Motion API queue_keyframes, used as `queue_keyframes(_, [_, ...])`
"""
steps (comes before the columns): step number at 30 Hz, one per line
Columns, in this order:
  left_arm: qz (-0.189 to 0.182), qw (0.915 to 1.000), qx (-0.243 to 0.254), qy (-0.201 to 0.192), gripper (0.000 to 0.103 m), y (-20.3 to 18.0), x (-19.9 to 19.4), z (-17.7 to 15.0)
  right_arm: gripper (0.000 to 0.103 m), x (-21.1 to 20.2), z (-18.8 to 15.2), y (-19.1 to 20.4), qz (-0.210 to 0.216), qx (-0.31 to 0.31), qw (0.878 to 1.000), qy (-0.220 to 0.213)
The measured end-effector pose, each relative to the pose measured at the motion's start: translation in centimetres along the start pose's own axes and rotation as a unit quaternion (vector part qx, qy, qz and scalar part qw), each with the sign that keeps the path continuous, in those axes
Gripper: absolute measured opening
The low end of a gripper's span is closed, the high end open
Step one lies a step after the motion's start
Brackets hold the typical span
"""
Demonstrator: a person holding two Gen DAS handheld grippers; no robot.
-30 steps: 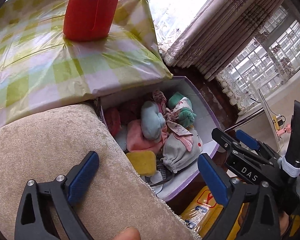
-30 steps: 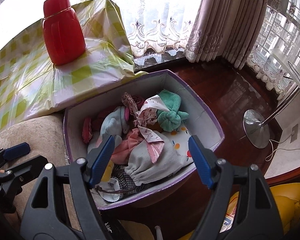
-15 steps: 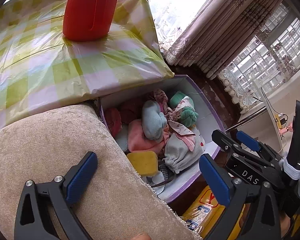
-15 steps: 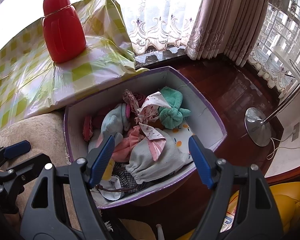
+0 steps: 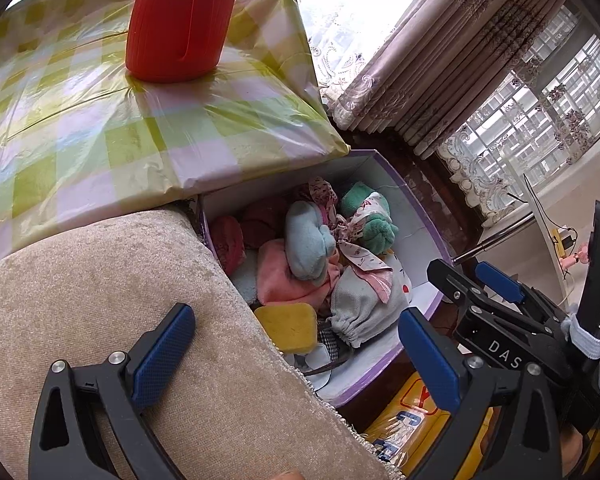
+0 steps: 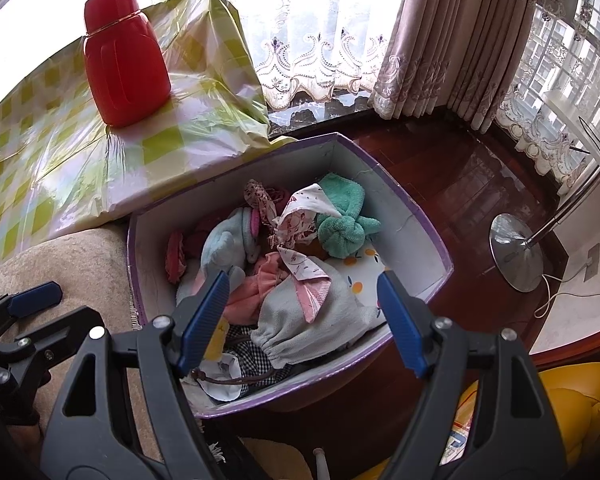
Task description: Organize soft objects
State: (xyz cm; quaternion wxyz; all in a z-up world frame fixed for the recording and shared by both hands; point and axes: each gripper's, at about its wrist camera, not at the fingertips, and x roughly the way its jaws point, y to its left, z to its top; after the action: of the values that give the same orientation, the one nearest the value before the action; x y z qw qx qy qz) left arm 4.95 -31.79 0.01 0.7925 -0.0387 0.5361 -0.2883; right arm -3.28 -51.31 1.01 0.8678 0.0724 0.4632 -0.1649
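Your left tongs [image 5: 296, 354] and right tongs [image 6: 302, 320] both gape apart, holding nothing — poised above the purple-rimmed box [image 6: 428, 236] heaped with soft cloths [image 6: 320, 304].

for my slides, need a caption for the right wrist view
Open right gripper poised above a purple-rimmed box of soft items.

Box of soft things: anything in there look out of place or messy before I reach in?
Yes. The purple-rimmed box holds an unsorted heap, and a yellow sponge is wedged at the near edge among the cloth items. A brown drawstring trails loose. Both grippers are open, holding nothing.
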Motion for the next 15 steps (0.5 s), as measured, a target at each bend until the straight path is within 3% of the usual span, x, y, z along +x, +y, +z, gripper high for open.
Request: queue_keyframes(15, [0.0, 1.0, 0.0, 0.0, 0.102, -0.02, 0.02, -0.02, 0.079, 0.07, 0.02, -0.12, 0.001, 0.001, 1.0, 0.002])
